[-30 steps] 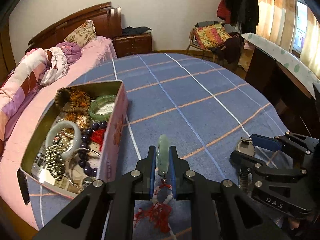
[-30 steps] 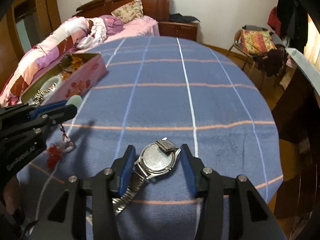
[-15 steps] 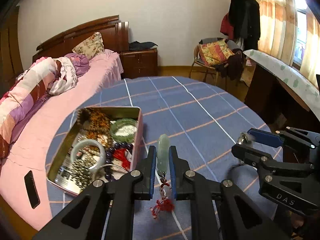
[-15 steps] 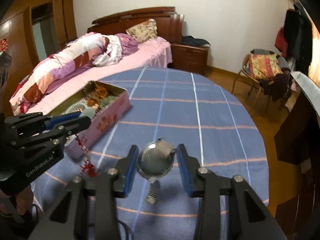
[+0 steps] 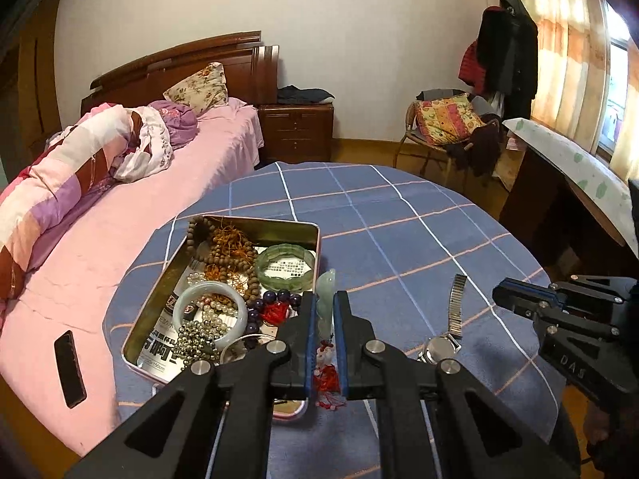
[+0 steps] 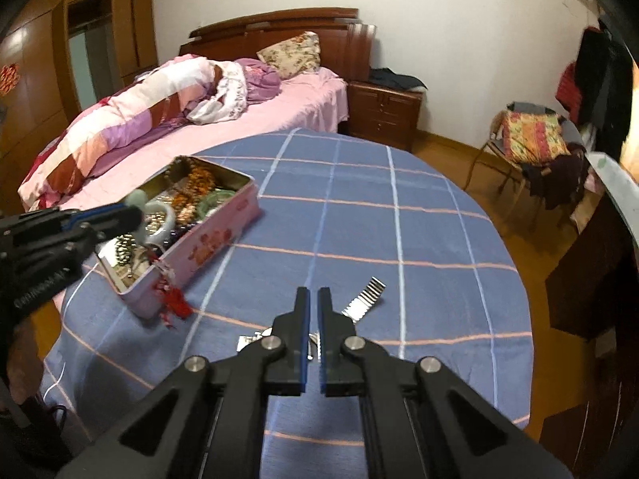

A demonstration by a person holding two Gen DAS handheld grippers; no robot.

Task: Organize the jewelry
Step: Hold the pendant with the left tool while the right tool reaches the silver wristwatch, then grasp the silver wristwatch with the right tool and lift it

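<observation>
Left gripper: closed on the pale green pendant, gripped near the middle, upper tip above the blue pads. Red tassel and bead string hanging below the jaws. In the right wrist view, tassel draped over the near corner of the tin, against its pink outer wall.

Tin on the blue checked tablecloth, lid off, holding a white bangle, a green bracelet, brown bead strings, silver beads and dark purple beads. Pendant just above the tin's right rim, not yet inside.

Right gripper: jaws nearly together, narrow gap, nothing visible between them. Watch flat on the cloth between the two grippers, metal strap stretched away from the case. In the right wrist view, only the strap end and part of the case visible beyond the jaws; contact between pads and watch: cannot tell.

Step in hand, by judgement: transfer of the pendant into the tin.

Next move, by judgement:
- Shift left, over the open tin, clear of the rim.
- Raise enough to draw the tassel over the wall and inside.
- Lower onto a free spot, avoiding tangling with the beads.
- Release only once the cord is inside.

Risk: tassel snagging on the tin edge and dragging the tin.

Watch not yet stored.
</observation>
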